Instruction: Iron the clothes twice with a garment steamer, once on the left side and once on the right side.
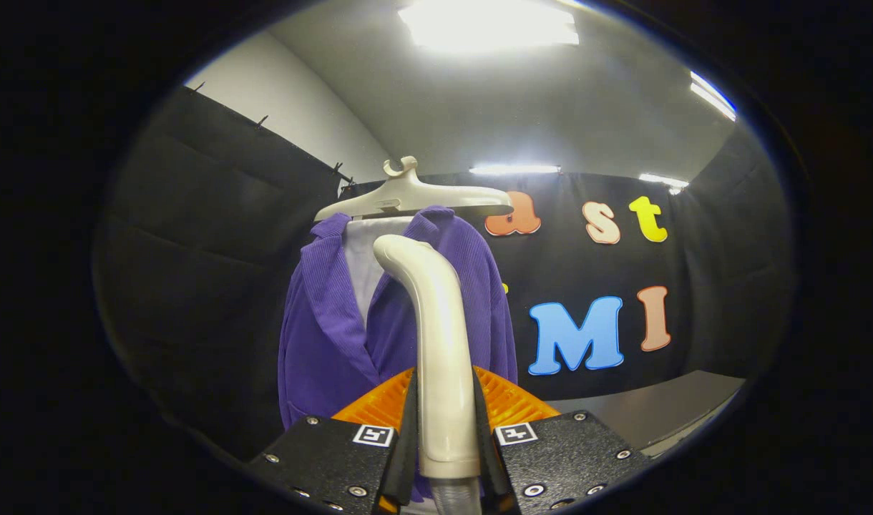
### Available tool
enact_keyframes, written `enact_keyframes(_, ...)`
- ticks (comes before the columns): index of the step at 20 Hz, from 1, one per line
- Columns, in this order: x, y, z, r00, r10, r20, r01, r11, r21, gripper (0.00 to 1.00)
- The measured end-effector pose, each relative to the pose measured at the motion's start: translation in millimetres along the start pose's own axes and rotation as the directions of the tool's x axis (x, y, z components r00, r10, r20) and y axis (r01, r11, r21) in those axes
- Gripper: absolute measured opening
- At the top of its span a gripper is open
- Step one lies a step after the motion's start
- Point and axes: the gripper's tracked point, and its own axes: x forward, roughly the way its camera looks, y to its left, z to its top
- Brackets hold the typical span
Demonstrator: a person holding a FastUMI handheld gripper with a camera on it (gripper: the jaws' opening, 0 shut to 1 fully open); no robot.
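My tongs are clamped on the steamer, both fingers pressing its pale handle from either side, so it stands upright between them with its curved head tipped away from me toward the jacket. I hold it low on the handle, I judge, so the head is free to reach the cloth. The purple jacket hangs just beyond the head on a white hanger, front facing me and lapels open over a white lining, which keeps the fabric spread for steaming. The head sits about at collar height, near the middle of the jacket. Whether it touches the cloth I cannot tell. A grey counter lies off to the right of my tongs.
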Motion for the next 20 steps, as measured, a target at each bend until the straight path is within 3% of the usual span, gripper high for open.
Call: enact_keyframes(20,-69,-2,-117,0.972,-0.039,-0.231,0.046,0.999,0.026,0.37)
